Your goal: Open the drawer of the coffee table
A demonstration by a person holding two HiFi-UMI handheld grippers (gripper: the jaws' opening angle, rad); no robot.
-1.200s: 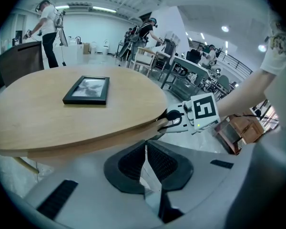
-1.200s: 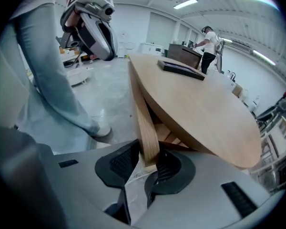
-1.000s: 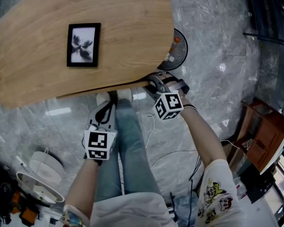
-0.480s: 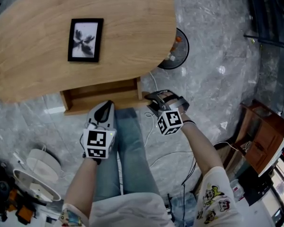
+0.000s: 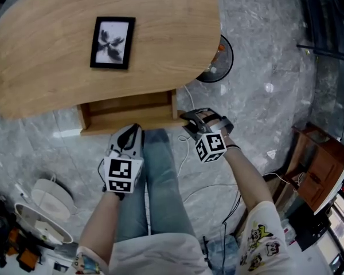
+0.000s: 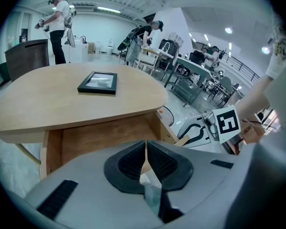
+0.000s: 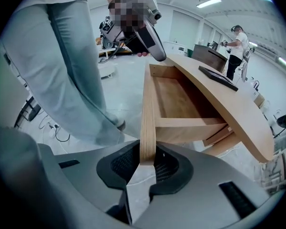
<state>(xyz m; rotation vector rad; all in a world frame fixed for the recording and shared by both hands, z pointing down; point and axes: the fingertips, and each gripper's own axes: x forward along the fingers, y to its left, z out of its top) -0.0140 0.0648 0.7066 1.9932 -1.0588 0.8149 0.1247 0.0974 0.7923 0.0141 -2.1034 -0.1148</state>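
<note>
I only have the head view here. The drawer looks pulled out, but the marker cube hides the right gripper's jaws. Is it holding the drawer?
Observer: Yes. In the right gripper view, the right gripper has its jaws clamped on the drawer front.
Operator: And the other one?
Observer: The left gripper has its jaws closed together with nothing between them, as its own view shows.
Operator: Anyone else nearby?
Observer: A person stands beyond the far side of the table, seen in the left gripper view.
</note>
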